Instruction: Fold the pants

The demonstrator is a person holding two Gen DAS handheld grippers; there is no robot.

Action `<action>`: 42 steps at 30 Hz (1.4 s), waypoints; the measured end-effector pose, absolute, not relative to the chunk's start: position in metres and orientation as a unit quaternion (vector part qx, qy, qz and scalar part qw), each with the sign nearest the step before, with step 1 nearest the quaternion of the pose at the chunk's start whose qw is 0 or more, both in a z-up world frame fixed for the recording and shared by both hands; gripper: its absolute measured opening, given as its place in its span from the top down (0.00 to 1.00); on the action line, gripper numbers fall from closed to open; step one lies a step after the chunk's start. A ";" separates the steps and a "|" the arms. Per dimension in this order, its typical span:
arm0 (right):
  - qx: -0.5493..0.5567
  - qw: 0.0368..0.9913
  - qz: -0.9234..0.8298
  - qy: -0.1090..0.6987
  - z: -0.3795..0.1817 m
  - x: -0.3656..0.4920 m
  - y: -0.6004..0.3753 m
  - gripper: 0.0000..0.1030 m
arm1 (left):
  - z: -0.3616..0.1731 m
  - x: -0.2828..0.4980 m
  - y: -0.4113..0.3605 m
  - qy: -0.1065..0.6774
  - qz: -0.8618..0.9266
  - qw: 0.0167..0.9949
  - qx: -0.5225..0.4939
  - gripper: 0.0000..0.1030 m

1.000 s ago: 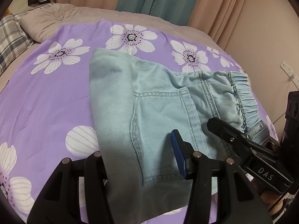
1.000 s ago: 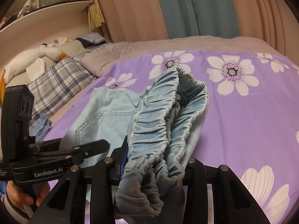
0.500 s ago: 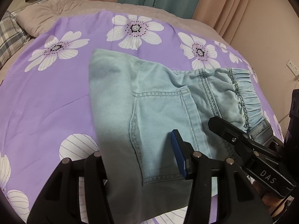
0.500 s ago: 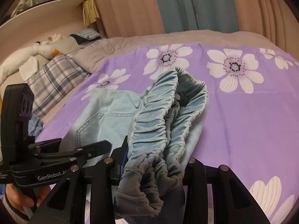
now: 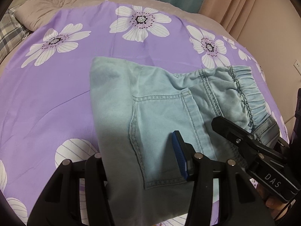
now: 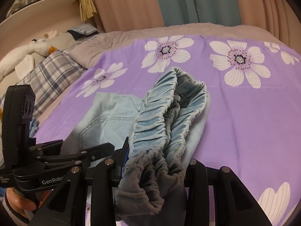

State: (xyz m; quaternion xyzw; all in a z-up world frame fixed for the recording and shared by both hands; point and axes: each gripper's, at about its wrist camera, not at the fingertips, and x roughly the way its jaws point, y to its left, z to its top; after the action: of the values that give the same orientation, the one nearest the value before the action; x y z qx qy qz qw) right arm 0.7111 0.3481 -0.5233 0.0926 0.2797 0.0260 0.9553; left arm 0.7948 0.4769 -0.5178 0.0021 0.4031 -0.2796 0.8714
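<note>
Light blue denim pants (image 5: 160, 116) lie folded on the purple flowered bedspread (image 5: 56, 94), back pocket up, elastic waistband (image 5: 246, 98) at the right. My left gripper (image 5: 139, 162) has the near edge of the pants between its jaws; its blue pad (image 5: 179, 150) shows on the right, the left finger is hidden by cloth. My right gripper (image 6: 156, 169) is shut on the bunched waistband (image 6: 169, 128) and holds it slightly raised. The right gripper also shows in the left wrist view (image 5: 244, 141), and the left gripper in the right wrist view (image 6: 71, 156).
A grey quilt (image 6: 116, 37) and plaid pillow (image 6: 49, 75) lie at the head of the bed, with white stuffed toys (image 6: 28, 50) beyond. Curtains (image 6: 169, 3) hang behind. A wall with a socket (image 5: 297, 64) is at the right.
Both grippers have shifted slightly toward the foot side, so the pants sit lower in the left wrist view. The grips on the cloth are unchanged.
</note>
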 end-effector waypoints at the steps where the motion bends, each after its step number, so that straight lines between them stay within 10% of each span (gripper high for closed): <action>1: 0.092 0.955 0.026 0.280 -0.523 0.712 0.348 0.62 | -0.518 0.796 0.476 0.404 -0.278 0.871 0.003 0.52; 42: 0.120 0.925 -0.019 0.359 -0.559 0.695 0.325 0.39 | -0.528 0.759 0.499 0.416 -0.208 0.885 0.036 0.25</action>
State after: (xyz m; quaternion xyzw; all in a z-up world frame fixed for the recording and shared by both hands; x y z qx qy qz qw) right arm 0.6945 0.3254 -0.5592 0.1198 0.3593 -0.0188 0.9253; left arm 0.7592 0.4989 -0.5284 0.0359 0.4157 -0.2080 0.8846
